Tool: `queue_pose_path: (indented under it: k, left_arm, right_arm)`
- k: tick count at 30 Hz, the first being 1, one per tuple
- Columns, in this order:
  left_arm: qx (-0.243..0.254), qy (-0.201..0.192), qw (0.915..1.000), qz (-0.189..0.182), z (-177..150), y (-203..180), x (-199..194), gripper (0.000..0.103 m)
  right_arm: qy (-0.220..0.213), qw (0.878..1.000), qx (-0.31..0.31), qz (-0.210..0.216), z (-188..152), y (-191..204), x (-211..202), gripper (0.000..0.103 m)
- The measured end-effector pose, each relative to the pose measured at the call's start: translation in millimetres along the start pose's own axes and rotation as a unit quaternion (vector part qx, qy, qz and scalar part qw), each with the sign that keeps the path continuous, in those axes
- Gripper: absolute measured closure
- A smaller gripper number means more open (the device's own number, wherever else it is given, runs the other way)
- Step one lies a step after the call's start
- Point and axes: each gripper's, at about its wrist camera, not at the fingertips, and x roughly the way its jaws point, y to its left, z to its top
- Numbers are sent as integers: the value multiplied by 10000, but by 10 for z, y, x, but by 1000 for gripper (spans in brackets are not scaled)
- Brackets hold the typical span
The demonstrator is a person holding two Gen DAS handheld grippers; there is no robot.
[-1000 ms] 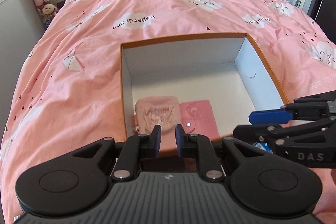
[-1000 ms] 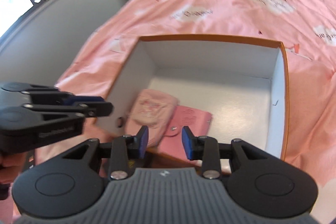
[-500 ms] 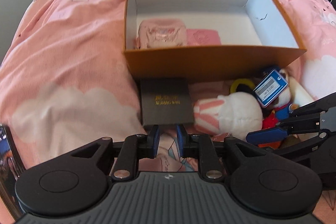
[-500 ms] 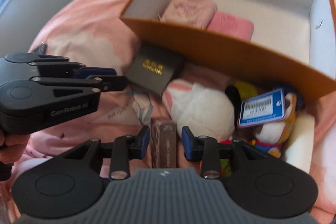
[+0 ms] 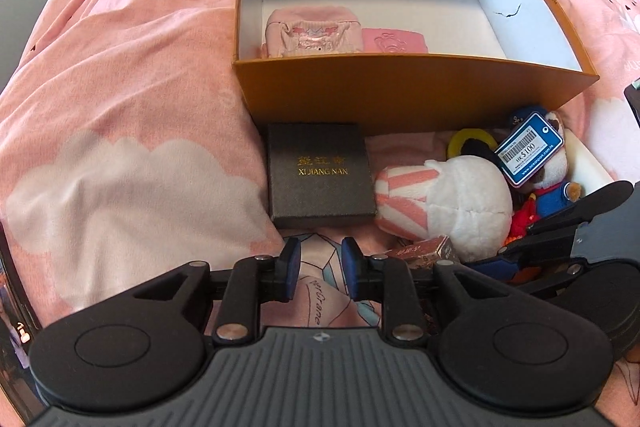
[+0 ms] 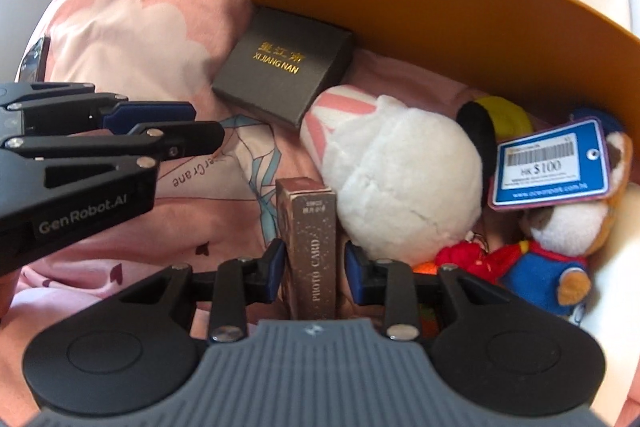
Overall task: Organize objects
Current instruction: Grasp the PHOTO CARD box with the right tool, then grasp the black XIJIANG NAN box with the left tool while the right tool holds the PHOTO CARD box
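Closing around the slim brown speckled card box (image 6: 310, 247) printed "PHOTO CARD", the right gripper (image 6: 314, 269) has come down from above the open orange cardboard box with white lining (image 5: 404, 99) to the clutter on the pink cloud-print bedcover (image 5: 120, 67). Its jaws have just been narrowing with the card box between them; a sliver of gap shows on each side, so the pads do not yet seem to press. The left gripper (image 5: 320, 267) has also dropped to the near side of the orange box and hangs over bare bedcover with nothing between its jaws, which have just been opening a little. I judge that the next item to be put away is picked out: the card box for the right, probably the flat black gift box with gold lettering (image 5: 320, 175) just ahead for the left.

The left wrist view shows inside the orange box: a folded pink pouch (image 5: 312, 33) and a pink card holder (image 5: 394, 41) against the near wall, at its left end, the rest empty. The right wrist view loses most of that behind the wall, but shows the card box standing on edge between the blue pads, touching the white plush with pink stripes (image 6: 400, 175). Right of it lie a yellow ring (image 6: 508, 119) and a small plush figure in blue and red (image 6: 548, 259) with a blue price tag (image 6: 552, 167).
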Motion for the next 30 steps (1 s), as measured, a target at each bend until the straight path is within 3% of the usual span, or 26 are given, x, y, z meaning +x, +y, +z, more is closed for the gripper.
queue_pose_path:
  k: [6, 9, 20, 23, 30]
  left_arm:
    - [-59, -37, 10000, 25, 8, 14, -4, 73]
    - [-124, -108, 9999, 16, 23, 45, -36, 67]
    - [-464, -417, 9980, -28, 155, 227, -144, 57]
    - [-377, -478, 9981, -70, 177, 237, -131, 41]
    - [-136, -474, 9986, -167, 234, 133, 14, 22]
  right_arm:
    - [-91, 9999, -122, -27, -41, 47, -57, 78]
    - [-198, 9995, -262, 41, -58, 115, -162, 80]
    - [-1003, 9944, -342, 53, 79, 202, -734, 79]
    - [-1245, 9920, -214, 49, 153, 128, -918, 79]
    - [-1338, 9903, 344, -121, 233, -203, -1042, 79]
